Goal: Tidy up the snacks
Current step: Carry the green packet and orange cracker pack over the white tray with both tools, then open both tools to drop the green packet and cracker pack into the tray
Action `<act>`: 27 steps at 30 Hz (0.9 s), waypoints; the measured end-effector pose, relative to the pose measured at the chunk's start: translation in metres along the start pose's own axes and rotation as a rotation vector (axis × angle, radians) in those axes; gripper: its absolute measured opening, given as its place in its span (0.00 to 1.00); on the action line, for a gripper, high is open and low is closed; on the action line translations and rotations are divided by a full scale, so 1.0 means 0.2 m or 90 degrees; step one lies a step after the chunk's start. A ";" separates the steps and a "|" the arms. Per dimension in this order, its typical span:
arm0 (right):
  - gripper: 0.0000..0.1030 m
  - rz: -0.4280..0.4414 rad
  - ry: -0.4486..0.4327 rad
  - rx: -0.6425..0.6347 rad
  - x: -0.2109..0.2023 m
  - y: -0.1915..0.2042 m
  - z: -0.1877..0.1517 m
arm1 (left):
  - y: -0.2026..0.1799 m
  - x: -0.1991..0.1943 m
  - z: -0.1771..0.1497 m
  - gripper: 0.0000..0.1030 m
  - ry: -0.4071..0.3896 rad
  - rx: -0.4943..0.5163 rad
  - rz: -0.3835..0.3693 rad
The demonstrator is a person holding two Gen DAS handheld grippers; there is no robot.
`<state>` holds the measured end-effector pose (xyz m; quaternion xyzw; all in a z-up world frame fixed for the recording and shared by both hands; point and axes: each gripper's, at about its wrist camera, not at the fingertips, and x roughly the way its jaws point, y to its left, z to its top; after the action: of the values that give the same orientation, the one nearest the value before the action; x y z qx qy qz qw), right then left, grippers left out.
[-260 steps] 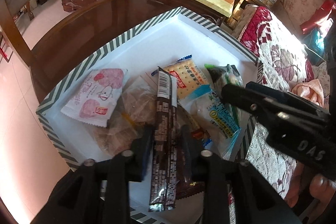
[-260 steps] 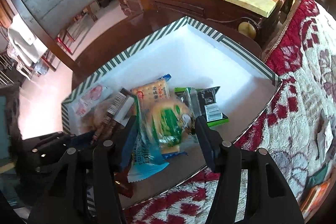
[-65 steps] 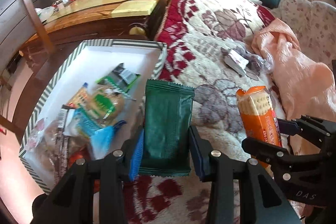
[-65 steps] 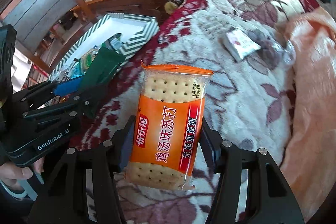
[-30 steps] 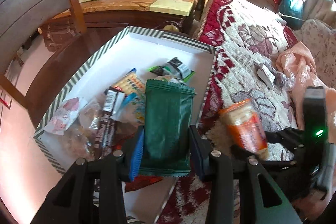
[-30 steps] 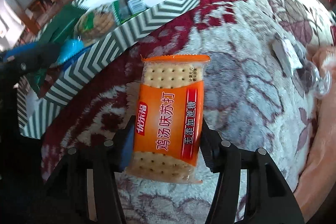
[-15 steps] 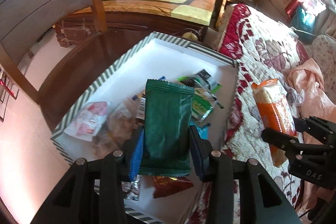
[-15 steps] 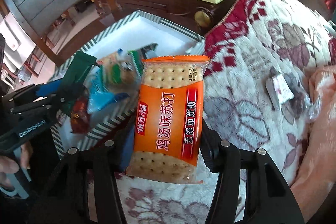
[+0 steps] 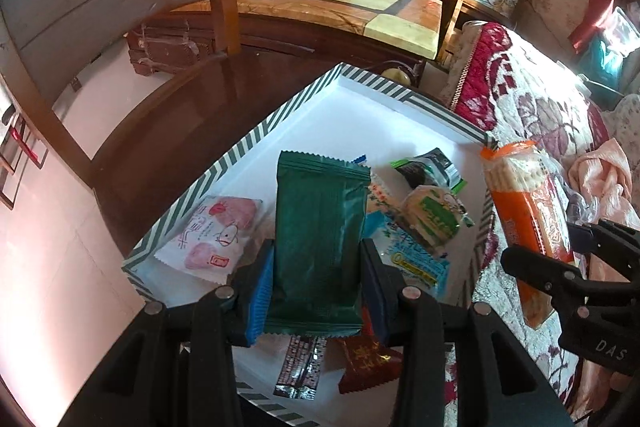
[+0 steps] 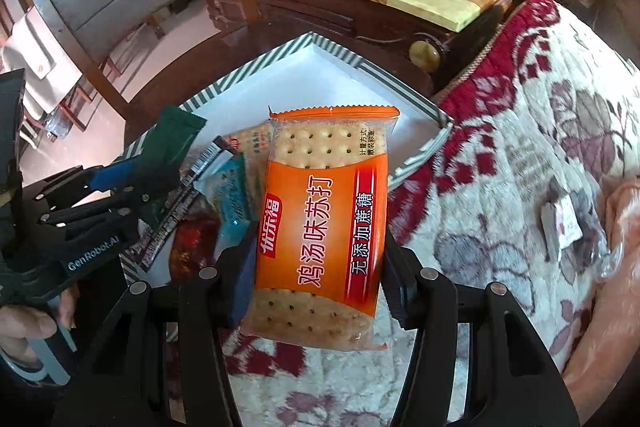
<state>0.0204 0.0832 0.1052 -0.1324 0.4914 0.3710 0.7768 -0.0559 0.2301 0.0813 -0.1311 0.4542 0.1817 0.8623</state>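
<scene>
Over the striped box [image 9: 256,135] of snacks, the left gripper [image 9: 316,283] clamps a green packet [image 9: 318,239]; beside it, above the box's edge, the right gripper [image 10: 320,287] clamps an orange cracker pack [image 10: 324,219] upright.

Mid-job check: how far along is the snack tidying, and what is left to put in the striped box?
Done: several snacks already lie in the striped box, including the pink packet. In hand: left gripper holds the green packet over the box; right gripper holds the orange cracker pack near its rim. Left: release both; a small white packet lies on the blanket.
</scene>
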 end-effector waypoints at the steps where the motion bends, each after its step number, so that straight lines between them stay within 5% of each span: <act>1: 0.52 0.002 0.002 -0.003 0.01 0.01 0.01 | 0.01 0.01 0.00 0.42 0.002 -0.003 0.001; 27: 0.52 0.028 0.051 -0.065 0.35 0.18 0.27 | 0.08 0.15 0.01 0.46 0.024 -0.031 0.025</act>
<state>0.0472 0.1700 0.0764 -0.1760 0.5052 0.4071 0.7403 -0.0462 0.2507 0.0567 -0.1467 0.4682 0.2072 0.8464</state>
